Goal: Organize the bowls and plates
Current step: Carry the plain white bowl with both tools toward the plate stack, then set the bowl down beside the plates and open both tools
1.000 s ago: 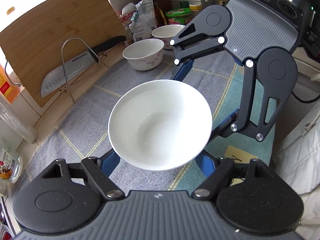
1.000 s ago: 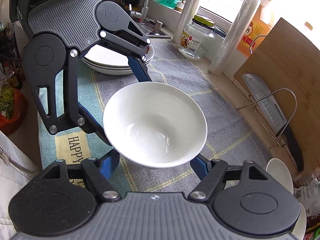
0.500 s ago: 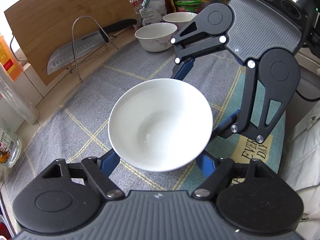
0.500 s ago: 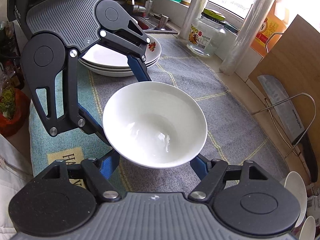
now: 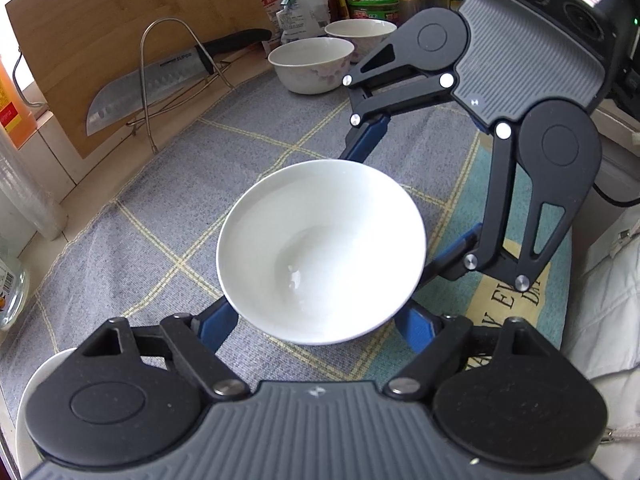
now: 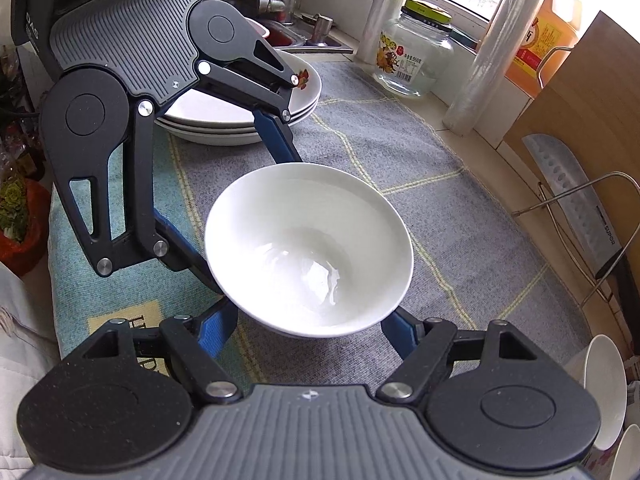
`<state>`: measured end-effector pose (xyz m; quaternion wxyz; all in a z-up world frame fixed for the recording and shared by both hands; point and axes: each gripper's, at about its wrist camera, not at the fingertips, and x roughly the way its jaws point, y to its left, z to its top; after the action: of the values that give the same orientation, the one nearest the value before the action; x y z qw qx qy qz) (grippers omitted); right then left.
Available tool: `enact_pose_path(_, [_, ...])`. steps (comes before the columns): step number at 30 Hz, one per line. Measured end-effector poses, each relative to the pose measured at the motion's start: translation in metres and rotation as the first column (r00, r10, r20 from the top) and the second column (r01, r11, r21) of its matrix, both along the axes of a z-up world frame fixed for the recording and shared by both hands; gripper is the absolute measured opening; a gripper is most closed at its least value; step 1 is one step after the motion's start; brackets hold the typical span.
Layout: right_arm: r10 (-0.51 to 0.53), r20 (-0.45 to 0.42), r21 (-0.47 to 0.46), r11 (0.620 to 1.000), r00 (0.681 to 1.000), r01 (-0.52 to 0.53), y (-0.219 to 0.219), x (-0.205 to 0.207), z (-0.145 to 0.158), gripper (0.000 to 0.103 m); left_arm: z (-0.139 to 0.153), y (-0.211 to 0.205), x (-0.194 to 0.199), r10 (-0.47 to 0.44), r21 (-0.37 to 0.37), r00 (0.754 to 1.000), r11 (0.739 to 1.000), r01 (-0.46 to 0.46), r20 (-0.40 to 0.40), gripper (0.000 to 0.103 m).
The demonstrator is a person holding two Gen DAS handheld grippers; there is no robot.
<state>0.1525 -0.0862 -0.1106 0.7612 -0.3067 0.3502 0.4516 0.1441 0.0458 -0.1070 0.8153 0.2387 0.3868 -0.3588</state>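
Evidently the white bowl [image 5: 320, 252] is being carried above the grey cloth [image 5: 168, 216], cradled between the spread left gripper [image 5: 316, 324] and right gripper [image 6: 312, 320], and a steady, level lowering onto the plate stack [image 6: 240, 116] seems called for next

Open mat [image 5: 240, 184] lies at ten o'clock of the white bowl [image 5: 320, 256] — two bowls [image 5: 310, 62] block twelve. Knife rack [image 5: 168, 80] and cutting board [image 5: 120, 20] wall eleven.

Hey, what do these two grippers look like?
The left gripper and right gripper match: ribbed grey bodies, black linkage arms with round discs and silver rivets, and blue fingers. Each body carries a small white mark.
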Motion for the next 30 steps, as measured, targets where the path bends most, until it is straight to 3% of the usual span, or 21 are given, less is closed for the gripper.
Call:
enact_pose_path(2, [-0.01,-0.007,0.002,1.0,1.0,0.01,-0.001,0.001,0.0,0.089,0.002,0.002,0.0,0.001,-0.011,1.0,1.0,-0.001,0.002,0.096])
enact_pose_path(5, [-0.027,0.011,0.016,1.0,1.0,0.027,-0.005,0.0,0.002,0.103,0.005,0.005,-0.001,0.004,-0.027,1.0,1.0,-0.004,0.0,0.1])
enact_pose_path(12, [-0.048,0.008,0.034,0.998,0.999,0.047,-0.012,-0.001,0.008,0.103,0.019,0.009,-0.01,0.039,-0.057,0.999,0.998,-0.038,0.016,0.1])
enact_pose_path(18, [-0.147,-0.008,0.08,0.986,0.989,0.147,-0.034,-0.002,0.02,0.103,0.045,0.004,-0.006,0.124,-0.13,0.992,0.984,-0.121,0.013,0.1])
enact_pose_path(26, [-0.359,0.001,0.114,0.927,0.933,0.357,-0.079,0.007,0.024,0.103,0.066,-0.026,0.025,0.238,-0.193,0.971,0.952,-0.236,-0.017,0.1])
enact_pose_path(30, [-0.447,0.038,0.124,0.889,0.894,0.44,-0.107,0.017,0.022,0.103,0.069,-0.051,0.046,0.305,-0.182,0.951,0.934,-0.307,-0.038,0.1])
